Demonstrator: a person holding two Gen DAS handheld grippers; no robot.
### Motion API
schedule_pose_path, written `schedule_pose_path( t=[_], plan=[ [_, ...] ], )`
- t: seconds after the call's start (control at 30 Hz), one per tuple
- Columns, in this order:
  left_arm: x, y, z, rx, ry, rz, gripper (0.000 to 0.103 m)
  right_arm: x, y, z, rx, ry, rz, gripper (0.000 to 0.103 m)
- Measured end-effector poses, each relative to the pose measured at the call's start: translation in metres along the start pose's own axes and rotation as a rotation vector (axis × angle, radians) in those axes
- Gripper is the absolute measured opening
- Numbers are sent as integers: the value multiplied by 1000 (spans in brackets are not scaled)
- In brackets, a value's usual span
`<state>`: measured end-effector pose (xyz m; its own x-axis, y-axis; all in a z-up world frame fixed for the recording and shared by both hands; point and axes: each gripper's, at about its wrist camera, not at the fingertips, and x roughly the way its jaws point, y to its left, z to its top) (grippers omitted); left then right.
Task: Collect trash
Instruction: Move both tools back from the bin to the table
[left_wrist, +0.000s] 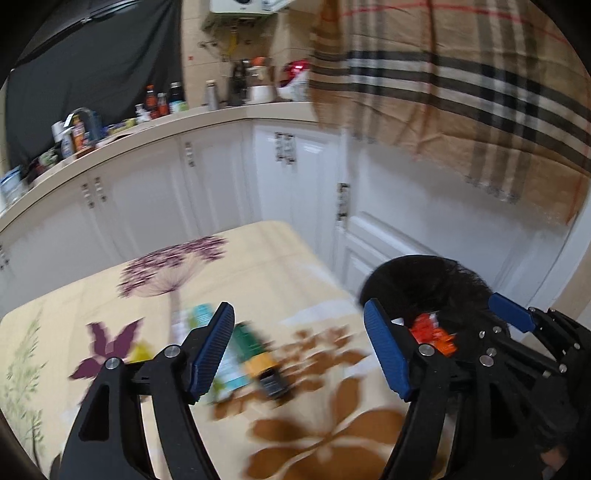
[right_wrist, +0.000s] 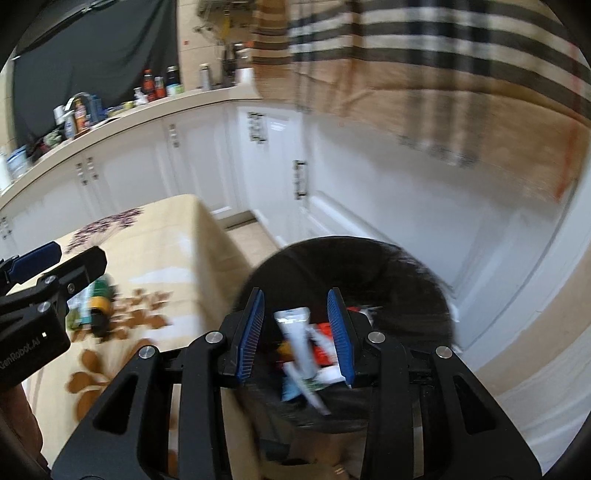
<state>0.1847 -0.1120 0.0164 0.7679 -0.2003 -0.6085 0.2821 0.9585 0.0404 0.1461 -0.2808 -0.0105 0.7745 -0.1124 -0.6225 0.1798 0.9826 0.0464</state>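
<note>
Trash lies in two places. A smeared cluster of packets (left_wrist: 240, 354) sits on the flowered tablecloth (left_wrist: 110, 295): something teal and white, a green carton with a yellow band, and a dark end piece, all too blurred to identify or count. The rest is inside the black bin (right_wrist: 369, 266) beside the table, where red and orange wrappers (left_wrist: 432, 332) and white scraps show among the dark liner.

In the left wrist view, the left gripper (left_wrist: 299, 350) hangs above the table with its blue pads wide apart. Nothing is between them; the packets lie on the cloth below the left pad, partly covered by it. To the right, the right gripper (left_wrist: 513, 317) shows only as one blue finger and black linkage over the bin, most of it cut off by the frame edge.

In the right wrist view, the right gripper (right_wrist: 295, 332) points down over the bin mouth, its pads narrowly parted. A white tube-like packet (right_wrist: 295, 339) stands in the gap, apart from both pads, so it is not gripped; blur makes it unclear whether it is in the air or resting on the pile. The left gripper (right_wrist: 44, 266) enters at the left edge, largely cropped.

The bin's near rim is hidden behind the gripper body. Behind, white cabinet doors (right_wrist: 207, 162), a cluttered counter (left_wrist: 92, 129) and a hanging plaid cloth (left_wrist: 461, 92) are soft with motion blur.
</note>
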Motion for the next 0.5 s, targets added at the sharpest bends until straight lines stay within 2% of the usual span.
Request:
schedule_pose_path(
  t=[0.23,0.5],
  plan=[
    [-25,64,-23,-60,19,104,72,-5,58,0,-77,6,94,35],
    [-45,124,-47,-134,37,206,72,-6,110,0,-149,14,149,35]
  ],
)
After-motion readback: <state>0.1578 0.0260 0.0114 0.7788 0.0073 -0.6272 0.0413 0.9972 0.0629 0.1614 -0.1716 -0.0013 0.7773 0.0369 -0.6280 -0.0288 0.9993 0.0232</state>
